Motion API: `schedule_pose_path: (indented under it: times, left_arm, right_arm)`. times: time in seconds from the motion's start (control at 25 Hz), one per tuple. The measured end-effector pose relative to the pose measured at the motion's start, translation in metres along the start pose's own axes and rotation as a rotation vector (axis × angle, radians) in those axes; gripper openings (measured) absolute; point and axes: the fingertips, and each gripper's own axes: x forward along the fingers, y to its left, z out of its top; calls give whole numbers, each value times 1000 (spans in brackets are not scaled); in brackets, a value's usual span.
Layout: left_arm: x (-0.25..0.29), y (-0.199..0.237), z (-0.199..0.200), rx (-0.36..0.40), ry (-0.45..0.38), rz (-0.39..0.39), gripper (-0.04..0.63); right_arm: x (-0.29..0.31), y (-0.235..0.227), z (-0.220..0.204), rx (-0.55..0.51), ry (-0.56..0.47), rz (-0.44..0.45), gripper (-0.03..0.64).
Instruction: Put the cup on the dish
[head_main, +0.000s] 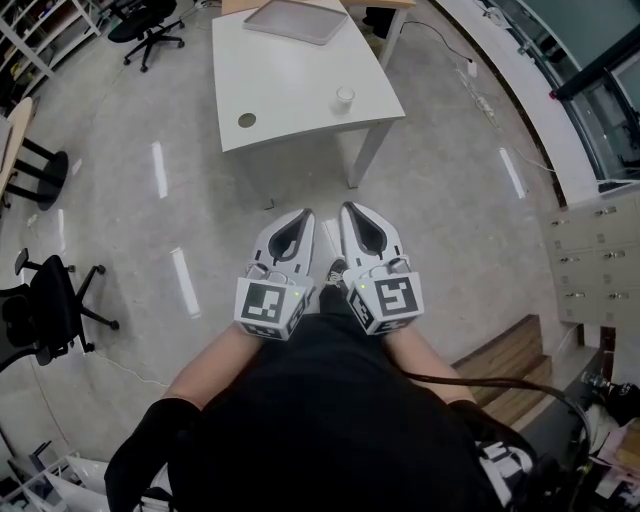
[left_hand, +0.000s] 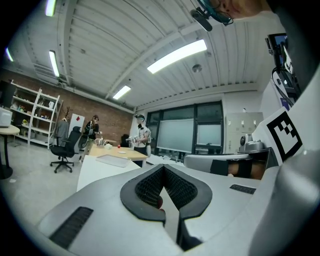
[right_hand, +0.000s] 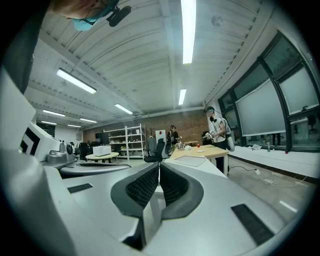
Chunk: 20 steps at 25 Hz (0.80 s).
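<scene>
I am holding the left claw (head_main: 306, 214) and right claw (head_main: 348, 207) pressed together and empty, aiming at the worktop (head_main: 290, 80) well ahead, where the cup (head_main: 344, 97) is standing, nearer the right claw.

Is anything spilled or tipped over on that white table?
Nothing stands out. The cup stands upright on the white table, apart from the dark round disc, and the tray lies flat at the far end.
</scene>
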Motion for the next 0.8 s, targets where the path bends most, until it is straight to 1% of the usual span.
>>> schedule_pose_path:
  times: [0.2,0.36,0.48,0.68,0.8]
  left_arm:
    - [49,5,-7,-13,19,-1,-2]
    - [92,9,-12,-7,48,-6,0]
    - [121,14,-12,-13,54,5,-1]
    - [152,17,-11,-12,67,19,-2]
    - [168,18,-7,2,66,22,-2]
  right_arm:
    - [29,-41,-4,21,11,-2,14]
    - [56,-77,-10,38,23,6,14]
    - [76,-100,-10,44,30,11,14]
    - [92,-128,-7,52,34,19,14]
    - [102,-142,-5,60,27,23,14]
